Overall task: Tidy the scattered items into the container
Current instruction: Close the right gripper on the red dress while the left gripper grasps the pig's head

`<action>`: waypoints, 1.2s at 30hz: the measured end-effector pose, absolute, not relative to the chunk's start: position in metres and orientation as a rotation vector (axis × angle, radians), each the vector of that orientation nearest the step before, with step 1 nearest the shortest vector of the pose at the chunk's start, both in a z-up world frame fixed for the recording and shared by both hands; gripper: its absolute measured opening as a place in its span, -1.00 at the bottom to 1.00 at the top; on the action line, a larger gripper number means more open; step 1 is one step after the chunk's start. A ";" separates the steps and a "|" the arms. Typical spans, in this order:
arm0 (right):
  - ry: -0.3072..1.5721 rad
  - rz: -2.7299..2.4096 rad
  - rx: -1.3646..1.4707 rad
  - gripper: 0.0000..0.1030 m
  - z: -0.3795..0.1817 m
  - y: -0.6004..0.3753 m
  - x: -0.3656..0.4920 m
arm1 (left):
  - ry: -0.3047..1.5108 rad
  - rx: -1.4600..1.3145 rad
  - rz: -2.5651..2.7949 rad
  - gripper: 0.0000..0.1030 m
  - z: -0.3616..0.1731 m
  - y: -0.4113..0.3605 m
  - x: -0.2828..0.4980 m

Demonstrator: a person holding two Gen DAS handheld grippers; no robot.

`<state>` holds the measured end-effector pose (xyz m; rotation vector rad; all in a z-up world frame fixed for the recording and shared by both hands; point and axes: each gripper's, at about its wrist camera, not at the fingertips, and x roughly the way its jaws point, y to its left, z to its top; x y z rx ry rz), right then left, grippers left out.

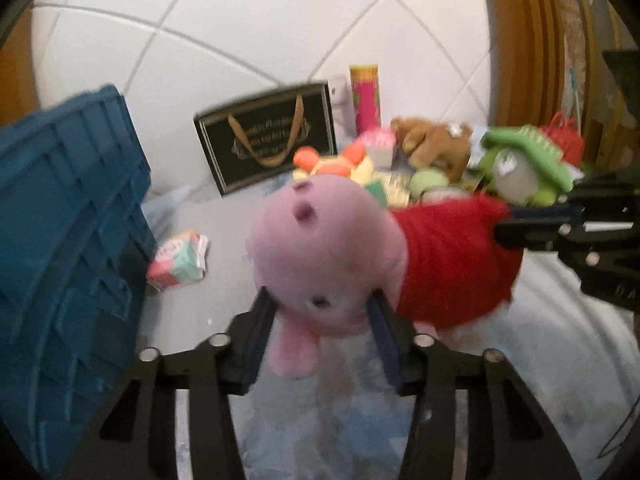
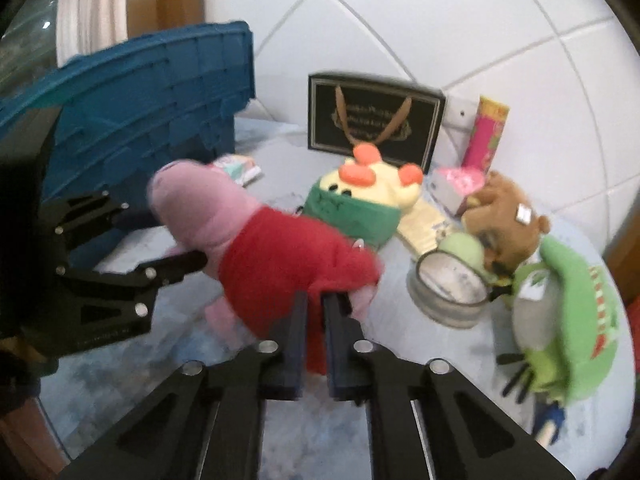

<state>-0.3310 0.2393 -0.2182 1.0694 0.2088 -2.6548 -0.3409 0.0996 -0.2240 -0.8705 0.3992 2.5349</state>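
Note:
A pink pig plush in a red dress hangs lifted above the pale tabletop, held at both ends. My left gripper is shut on the pig's head, its blue pads pressing either side. My right gripper is shut on a fold of the red dress at the pig's rear. The right wrist view shows the left gripper at the head, and the right gripper enters the left wrist view from the right. The blue ribbed crate stands close on the left, its inside hidden.
More toys lie behind: a yellow plush in green, a brown plush, a green plush and a round tin. A black gift bag and pink tube stand against the tiled wall. A small pink-and-teal box lies beside the crate.

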 end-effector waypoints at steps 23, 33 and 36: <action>0.075 -2.572 1.201 0.99 -0.241 0.282 -0.311 | 0.437 -0.953 2.461 0.75 -0.252 0.132 -0.365; 0.121 -2.486 1.234 0.99 -0.280 0.270 -0.329 | 0.452 -1.000 2.301 0.76 -0.280 0.168 -0.433; 0.199 -2.484 1.231 0.99 -0.292 0.253 -0.337 | 0.472 -0.987 2.265 0.76 -0.288 0.180 -0.439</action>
